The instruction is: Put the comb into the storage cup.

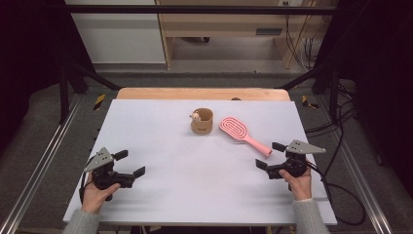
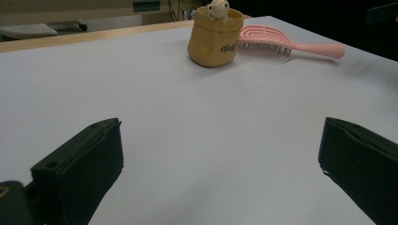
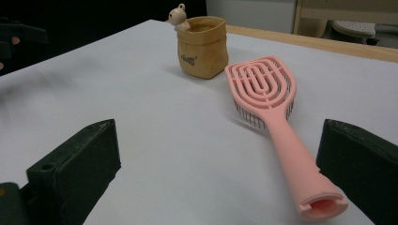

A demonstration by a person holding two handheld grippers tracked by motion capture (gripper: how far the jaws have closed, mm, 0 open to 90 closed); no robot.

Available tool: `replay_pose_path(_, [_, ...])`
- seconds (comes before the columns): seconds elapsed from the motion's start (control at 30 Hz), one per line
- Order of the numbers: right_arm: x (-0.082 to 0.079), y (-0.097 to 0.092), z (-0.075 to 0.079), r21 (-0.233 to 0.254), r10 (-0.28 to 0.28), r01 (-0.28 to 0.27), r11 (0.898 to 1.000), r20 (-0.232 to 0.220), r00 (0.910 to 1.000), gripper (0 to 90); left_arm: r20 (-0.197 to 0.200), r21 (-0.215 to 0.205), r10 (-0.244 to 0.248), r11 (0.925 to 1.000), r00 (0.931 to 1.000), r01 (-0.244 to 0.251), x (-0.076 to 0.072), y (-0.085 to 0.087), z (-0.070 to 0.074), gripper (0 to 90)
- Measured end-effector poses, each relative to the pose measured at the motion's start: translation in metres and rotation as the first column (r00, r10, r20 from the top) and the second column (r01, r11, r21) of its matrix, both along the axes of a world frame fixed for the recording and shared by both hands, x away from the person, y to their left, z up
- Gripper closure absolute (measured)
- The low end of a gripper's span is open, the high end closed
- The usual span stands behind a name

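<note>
My left tongs [image 1: 130, 163] sit low over the near left part of the white worktop [image 1: 185, 161], jaws spread wide with nothing between them; in the left gripper view only bare surface lies in the gap. My left hand [image 1: 100, 192] grips the body from behind, sleeve at the near edge.

My right tongs [image 1: 269, 155] are at the near right side, also fully parted and empty, my right hand [image 1: 297, 181] behind them and the cable trailing off over the right edge. In the right gripper view, the open end of the pink hairbrush [image 3: 270, 105] handle lies between the jaws, closer to the right-hand one but not touching either.

Farther out, the hairbrush [image 1: 241, 132] rests flat on its bristles, the handle slanting toward my right tongs and the oval slotted head pointing toward the worktop's middle. Just beside the head, apart from it, stands the small tan pot [image 1: 202, 122], upright, with a little pale figure [image 1: 196, 116] perched on its rim on the side away from the brush. In the left gripper view the pot [image 2: 215, 37] shows dark lettering on its wall.
</note>
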State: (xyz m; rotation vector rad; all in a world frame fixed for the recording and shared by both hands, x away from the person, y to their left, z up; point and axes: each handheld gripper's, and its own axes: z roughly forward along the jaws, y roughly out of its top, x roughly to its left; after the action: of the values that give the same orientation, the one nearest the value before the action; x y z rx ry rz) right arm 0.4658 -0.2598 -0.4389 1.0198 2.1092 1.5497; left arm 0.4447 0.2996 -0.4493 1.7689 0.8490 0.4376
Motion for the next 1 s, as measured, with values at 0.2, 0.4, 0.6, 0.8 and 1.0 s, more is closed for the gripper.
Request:
replay_pose_path(0.2, [0.003,0.003,0.003,-0.019,-0.002,0.002,1.0,-0.002,1.0,0.4,0.001,0.0,0.0,1.0,1.0,0.0,0.0,0.0,0.0,0.3])
replay_pose_path(0.4, [0.007,0.006,0.005,-0.039,-0.005,0.005,0.999,-0.006,1.0,0.4,0.0,0.004,0.001,1.0,1.0,-0.001,0.0,0.0,0.0,0.3])
replay_pose_path(0.6, [0.012,0.01,0.008,-0.074,-0.013,0.012,0.997,-0.009,0.9999,0.4,-0.002,0.006,0.001,1.0,1.0,-0.001,0.001,0.0,-0.001,0.3])
replay_pose_path(0.8, [0.021,0.014,0.01,-0.099,-0.03,0.028,0.995,-0.018,0.9994,1.7,-0.002,0.008,0.003,1.0,1.0,-0.003,0.001,0.0,-0.001,0.3])
replay_pose_path(1.0, [0.031,0.019,0.007,-0.113,-0.111,0.106,0.988,-0.035,0.9932,12.5,-0.001,0.006,0.005,1.0,1.0,-0.005,0.001,0.0,-0.001,0.3])
